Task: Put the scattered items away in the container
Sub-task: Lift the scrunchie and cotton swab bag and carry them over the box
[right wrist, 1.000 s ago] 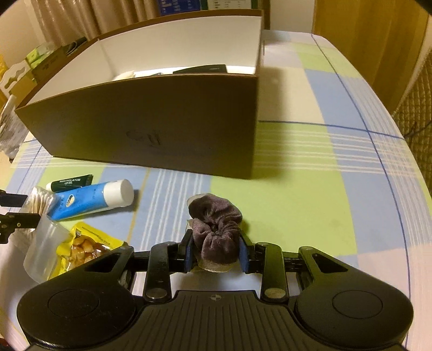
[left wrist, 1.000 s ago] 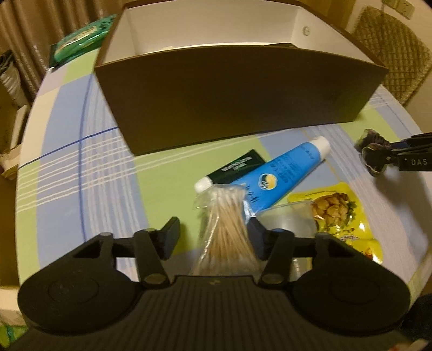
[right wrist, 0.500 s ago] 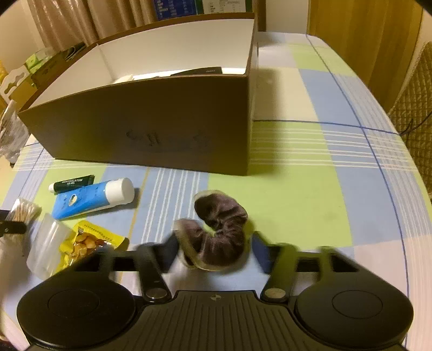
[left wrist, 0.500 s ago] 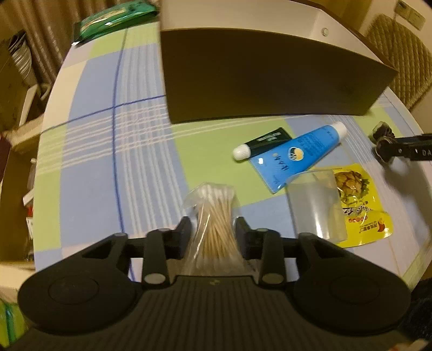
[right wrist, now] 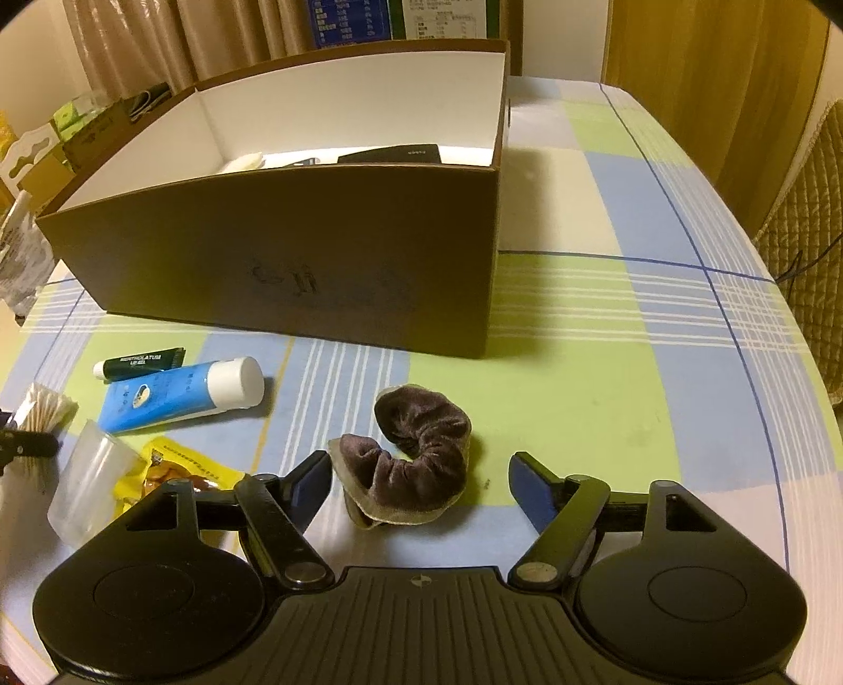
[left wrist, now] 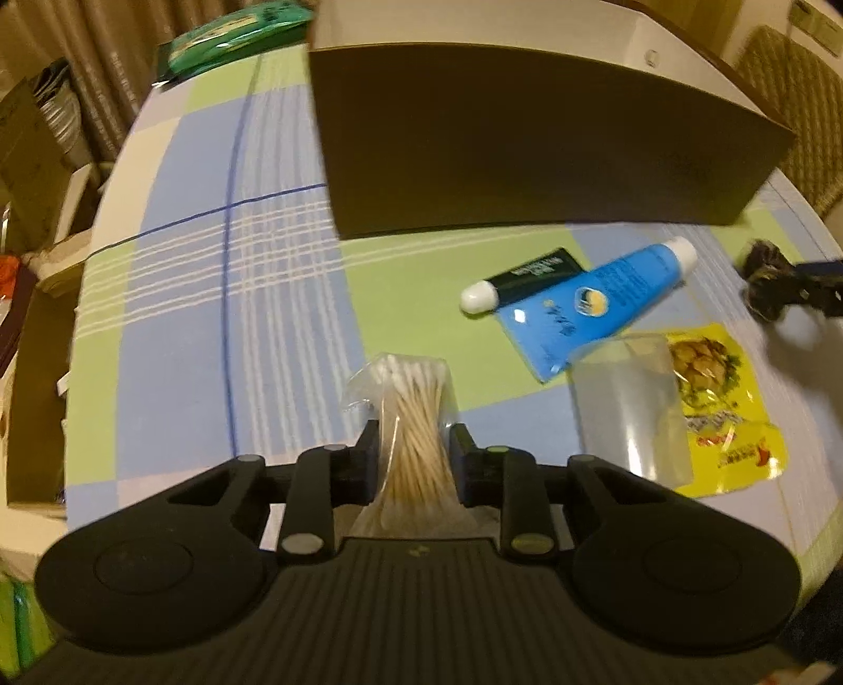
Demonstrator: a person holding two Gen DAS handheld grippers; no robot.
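Note:
My left gripper [left wrist: 413,437] is closing, and its pads press the waist of a clear bag of cotton swabs [left wrist: 411,400] at the near edge of the table. My right gripper [right wrist: 421,469] is opening; a brown velvet scrunchie [right wrist: 416,453] lies on the cloth between its fingers, touched by neither pad. The brown cardboard box [right wrist: 295,253] with a white inside stands behind, with a few items in it. In front of it lie a blue tube [right wrist: 179,390], a small black tube [right wrist: 142,361], a clear plastic cup [right wrist: 89,485] on its side and a yellow snack packet [right wrist: 174,469].
The round table carries a checked blue, green and white cloth [right wrist: 606,369]. A green packet [left wrist: 237,37] lies at its far edge. A woven chair back [right wrist: 811,237] stands on the right, and cardboard boxes and clutter [left wrist: 31,158] sit beyond the left edge.
The left jaws have narrowed onto the swab bag and the view has shifted left. The right jaws have spread wide, letting go of the scrunchie, which has uncurled on the cloth.

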